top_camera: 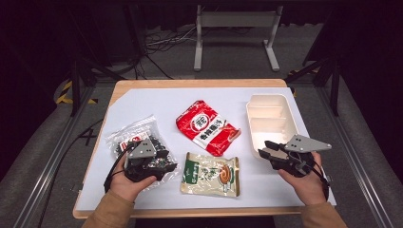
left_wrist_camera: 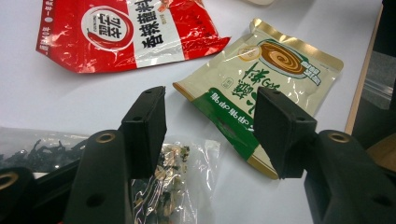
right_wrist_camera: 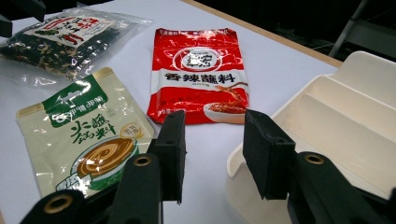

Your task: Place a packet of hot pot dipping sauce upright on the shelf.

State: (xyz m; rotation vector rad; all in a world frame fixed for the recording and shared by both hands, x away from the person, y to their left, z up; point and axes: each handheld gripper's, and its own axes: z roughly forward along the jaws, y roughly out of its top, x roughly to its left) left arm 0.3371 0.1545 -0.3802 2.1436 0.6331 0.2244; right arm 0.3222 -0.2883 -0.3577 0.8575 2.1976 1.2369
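Three packets lie on the white mat (top_camera: 142, 102). A red sauce packet (top_camera: 206, 127) (left_wrist_camera: 126, 32) (right_wrist_camera: 201, 74) is in the middle. A cream and green packet (top_camera: 210, 174) (left_wrist_camera: 261, 74) (right_wrist_camera: 84, 135) lies nearer me. At the left is a clear bag of dark dried bits (top_camera: 135, 140) (left_wrist_camera: 182, 172) (right_wrist_camera: 60, 46). A cream compartment tray (top_camera: 271, 97) (right_wrist_camera: 373, 60) stands at the right. My left gripper (top_camera: 170, 161) (left_wrist_camera: 210, 91) hovers open over the clear bag's near corner, facing the cream packet. My right gripper (top_camera: 264, 148) (right_wrist_camera: 215, 116) is open at the tray's near left corner, with nothing between its jaws.
The mat covers a wooden table (top_camera: 190, 83) whose edge shows at the back. Behind it, a grey metal stand (top_camera: 235, 33) and cables (top_camera: 157, 45) are on the dark floor. Bare mat lies between the red packet and the tray.
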